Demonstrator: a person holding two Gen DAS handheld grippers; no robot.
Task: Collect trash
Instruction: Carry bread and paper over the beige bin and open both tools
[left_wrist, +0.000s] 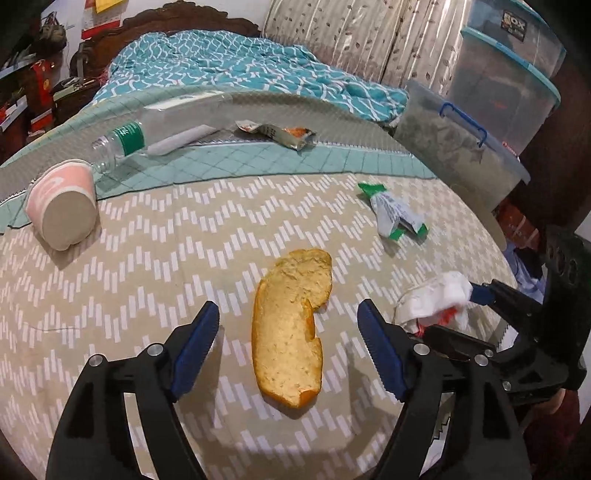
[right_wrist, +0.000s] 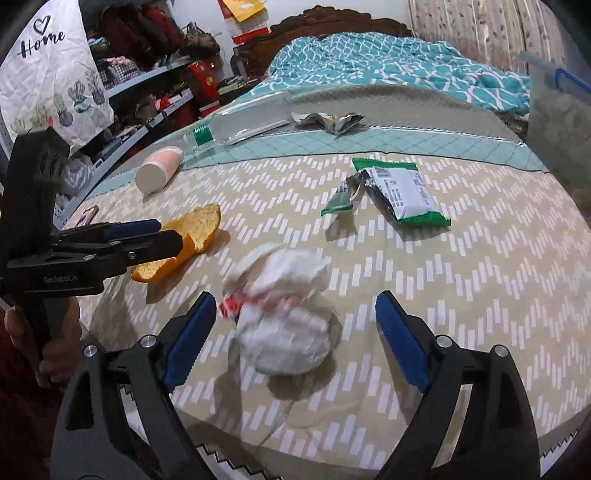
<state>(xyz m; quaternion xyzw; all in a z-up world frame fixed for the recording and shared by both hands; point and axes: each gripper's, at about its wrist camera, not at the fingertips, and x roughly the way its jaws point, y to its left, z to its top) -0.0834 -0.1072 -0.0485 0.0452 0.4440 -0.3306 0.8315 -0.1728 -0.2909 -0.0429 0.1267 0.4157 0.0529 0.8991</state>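
On the patterned worktop (left_wrist: 110, 295) my left claw (left_wrist: 288, 347) stands wide open around the peel (left_wrist: 288, 332), pads clear of it. My right claw (right_wrist: 295, 332) gapes wide around the crumpled tissue (right_wrist: 288, 317), gripping nothing. The green wrapper (right_wrist: 399, 192) lies at one o'clock from the tissue.

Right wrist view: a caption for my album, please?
Open right gripper straddles crumpled tissue on the bed.
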